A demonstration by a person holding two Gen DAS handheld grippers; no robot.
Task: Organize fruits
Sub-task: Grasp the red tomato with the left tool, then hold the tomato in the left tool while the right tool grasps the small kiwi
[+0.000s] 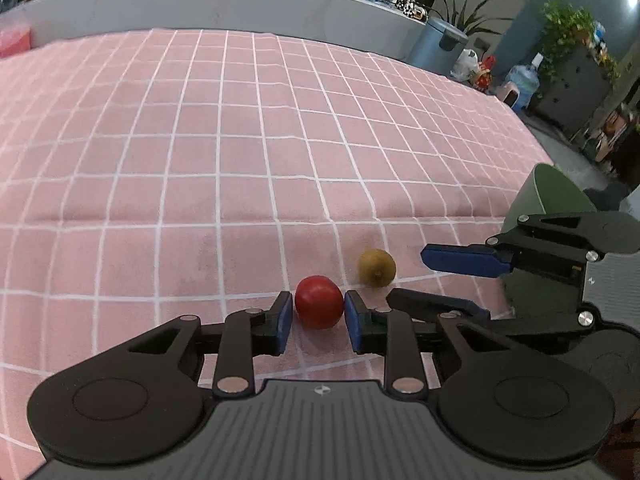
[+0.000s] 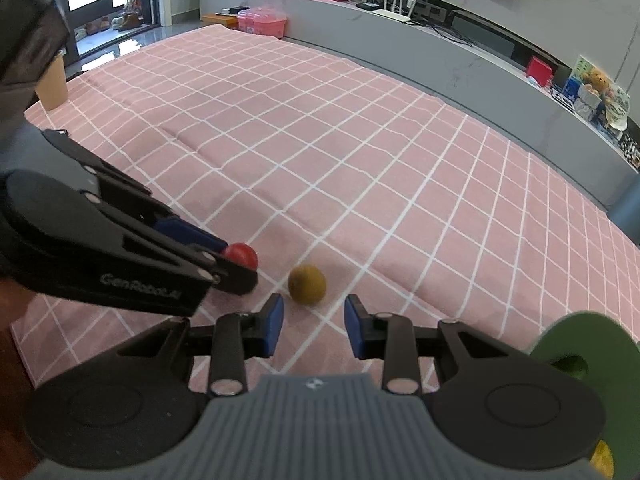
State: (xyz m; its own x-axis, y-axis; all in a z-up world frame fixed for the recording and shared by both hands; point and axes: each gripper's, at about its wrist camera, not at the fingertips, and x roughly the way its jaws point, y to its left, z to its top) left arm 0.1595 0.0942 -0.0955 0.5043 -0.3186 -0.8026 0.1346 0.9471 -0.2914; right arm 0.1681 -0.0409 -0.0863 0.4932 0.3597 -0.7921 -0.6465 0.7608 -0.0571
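A red round fruit [image 1: 319, 302] lies on the pink checked cloth [image 1: 240, 140] between the blue pads of my left gripper [image 1: 318, 316]; the jaws sit close on both sides with slim gaps, not clamped. A brown kiwi-like fruit [image 1: 377, 267] lies just beyond to the right. In the right wrist view the kiwi [image 2: 307, 284] lies just ahead of my open right gripper [image 2: 314, 330], slightly left of centre, and the red fruit [image 2: 241, 255] sits at the left gripper's tip [image 2: 236, 268]. A green bowl [image 2: 580, 344] stands at the right, with a green fruit [image 2: 574, 364] inside.
The cloth [image 2: 360, 140] covers a wide table. A grey ledge [image 2: 480, 64] with boxes runs along the far side. A paper cup [image 2: 54, 84] stands at the cloth's far left corner. A yellow fruit [image 2: 602, 460] shows by the bowl's near edge.
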